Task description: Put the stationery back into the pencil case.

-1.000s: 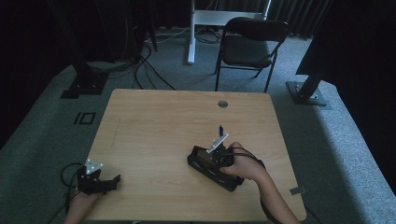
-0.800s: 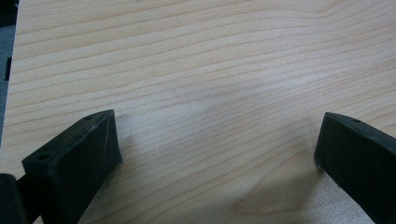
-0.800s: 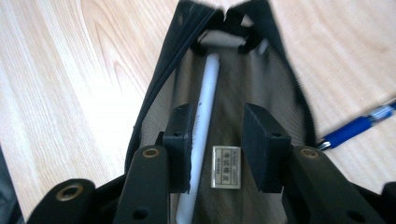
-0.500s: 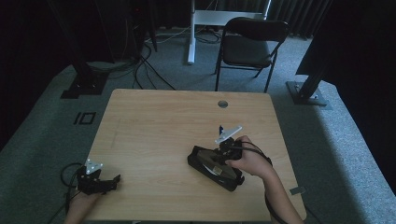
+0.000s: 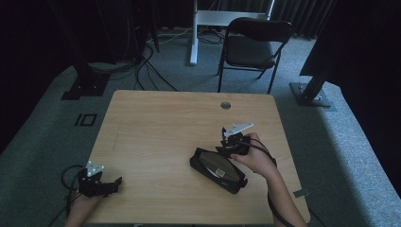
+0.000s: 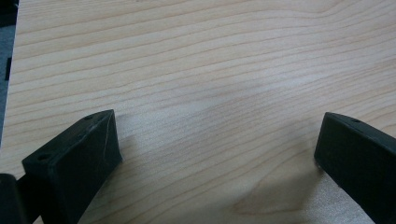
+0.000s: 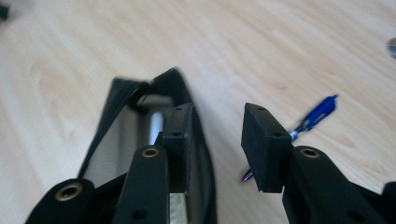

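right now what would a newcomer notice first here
The open black case on the table's near right part draws the eye, with the right hand-held gripper poised at its rim, jaws apart and gripping nothing. A blue pen lies on the wood beside it, and the left hand-held gripper rests open at the near left corner.

Black tools with square pads, round screws, grey three-cornered plates.

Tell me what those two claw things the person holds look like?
Both are black. The left gripper and the right gripper each carry a grey three-cornered plate on top and trail a dark cable. Seen close up, the left gripper's fingertips are chunky black blocks with small screw holes; the right gripper's have them too, plus round metal-ringed holes lower down.
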`<control>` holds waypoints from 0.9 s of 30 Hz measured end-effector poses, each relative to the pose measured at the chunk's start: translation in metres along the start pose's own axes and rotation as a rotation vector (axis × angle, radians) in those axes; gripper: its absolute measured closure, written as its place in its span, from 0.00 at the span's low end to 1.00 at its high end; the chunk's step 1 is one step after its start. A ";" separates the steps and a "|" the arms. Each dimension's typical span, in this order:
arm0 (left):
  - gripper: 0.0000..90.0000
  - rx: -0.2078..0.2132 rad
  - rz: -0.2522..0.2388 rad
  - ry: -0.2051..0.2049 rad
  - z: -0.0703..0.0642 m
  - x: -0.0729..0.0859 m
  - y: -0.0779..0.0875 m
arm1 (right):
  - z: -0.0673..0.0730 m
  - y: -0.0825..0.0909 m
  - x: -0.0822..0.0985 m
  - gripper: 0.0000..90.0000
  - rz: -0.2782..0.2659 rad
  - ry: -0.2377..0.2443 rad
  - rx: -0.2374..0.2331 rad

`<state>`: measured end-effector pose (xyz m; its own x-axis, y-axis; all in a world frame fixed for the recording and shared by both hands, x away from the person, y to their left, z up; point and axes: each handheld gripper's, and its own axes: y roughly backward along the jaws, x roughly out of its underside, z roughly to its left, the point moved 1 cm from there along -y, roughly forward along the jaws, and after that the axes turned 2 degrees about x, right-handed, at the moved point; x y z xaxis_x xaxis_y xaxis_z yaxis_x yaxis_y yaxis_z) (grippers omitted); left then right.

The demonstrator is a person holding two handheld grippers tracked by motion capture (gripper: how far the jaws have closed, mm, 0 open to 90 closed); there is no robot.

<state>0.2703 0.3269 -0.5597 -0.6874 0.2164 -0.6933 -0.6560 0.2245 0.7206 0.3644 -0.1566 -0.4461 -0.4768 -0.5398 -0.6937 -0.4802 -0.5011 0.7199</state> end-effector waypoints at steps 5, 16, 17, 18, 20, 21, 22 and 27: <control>0.00 0.000 0.000 0.000 0.000 0.000 0.000 | -0.009 -0.008 0.001 0.71 -0.019 -0.049 0.053; 0.00 0.000 0.000 0.000 0.000 0.000 0.000 | -0.030 -0.030 0.008 0.70 -0.023 -0.154 0.124; 0.00 0.000 0.000 0.000 0.000 0.000 0.000 | -0.032 -0.033 0.009 0.70 -0.019 -0.167 0.135; 0.00 0.000 0.000 0.000 0.000 0.000 0.000 | -0.034 -0.035 0.010 0.70 -0.023 -0.185 0.144; 0.00 0.000 0.000 0.000 0.000 0.000 0.000 | -0.037 -0.040 0.011 0.70 -0.020 -0.200 0.153; 0.00 0.000 0.000 0.000 0.000 0.000 0.000 | -0.039 -0.042 0.012 0.70 -0.020 -0.210 0.163; 0.00 0.000 0.000 0.000 0.000 0.000 0.000 | -0.041 -0.044 0.013 0.70 -0.017 -0.211 0.172; 0.00 0.000 0.000 0.000 0.000 0.000 0.000 | -0.046 -0.057 0.016 0.70 0.012 -0.236 0.190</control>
<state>0.2703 0.3269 -0.5597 -0.6874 0.2163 -0.6934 -0.6561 0.2245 0.7205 0.4180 -0.1679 -0.4973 -0.6302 -0.3616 -0.6871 -0.5923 -0.3483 0.7266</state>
